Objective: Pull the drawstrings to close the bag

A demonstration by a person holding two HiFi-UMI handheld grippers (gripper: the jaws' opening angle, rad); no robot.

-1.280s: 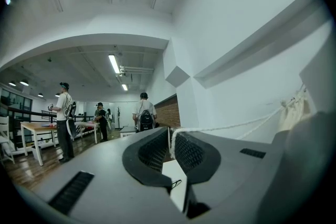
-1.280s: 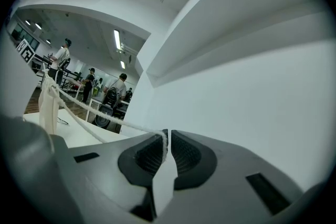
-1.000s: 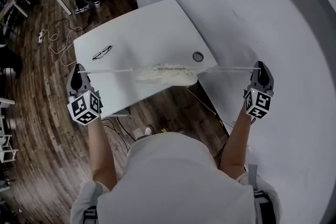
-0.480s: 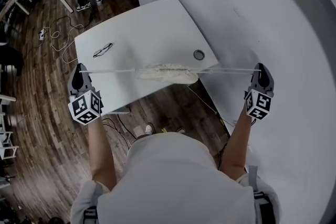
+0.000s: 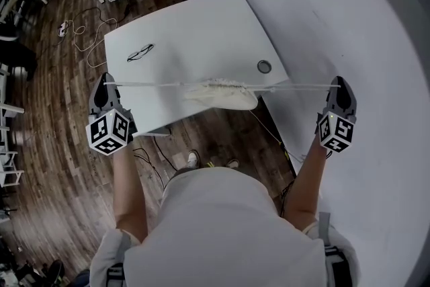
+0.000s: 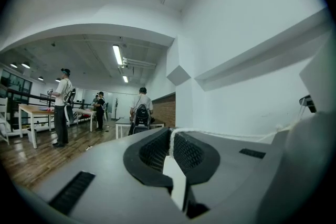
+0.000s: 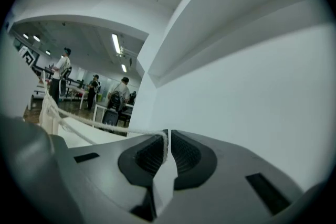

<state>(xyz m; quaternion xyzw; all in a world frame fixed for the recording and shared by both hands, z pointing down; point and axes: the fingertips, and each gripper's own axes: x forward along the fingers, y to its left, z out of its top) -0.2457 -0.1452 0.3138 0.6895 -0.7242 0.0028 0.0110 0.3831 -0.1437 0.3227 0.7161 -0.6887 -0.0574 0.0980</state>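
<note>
A cream drawstring bag (image 5: 222, 93) hangs at the near edge of the white table (image 5: 195, 37), its mouth gathered along a taut white cord. The left drawstring (image 5: 144, 84) runs straight to my left gripper (image 5: 105, 83), which is shut on its end (image 6: 170, 136). The right drawstring (image 5: 302, 86) runs straight to my right gripper (image 5: 339, 83), shut on its end (image 7: 165, 140). Both grippers are held far apart, level with the bag, off either side of the table. Each gripper view shows the cord pinched between the dark ribbed pads.
Black glasses (image 5: 140, 52) lie on the table's far left, and a round cable port (image 5: 264, 66) sits near its right edge. A white wall (image 5: 349, 17) stands at the right. Cables (image 5: 80, 37) trail on the wooden floor at the left. People stand at desks (image 6: 63, 107) far behind.
Both grippers have stayed shut on the cords and spread slightly wider. The view has shifted, so table and bag sit a little further right and higher.
</note>
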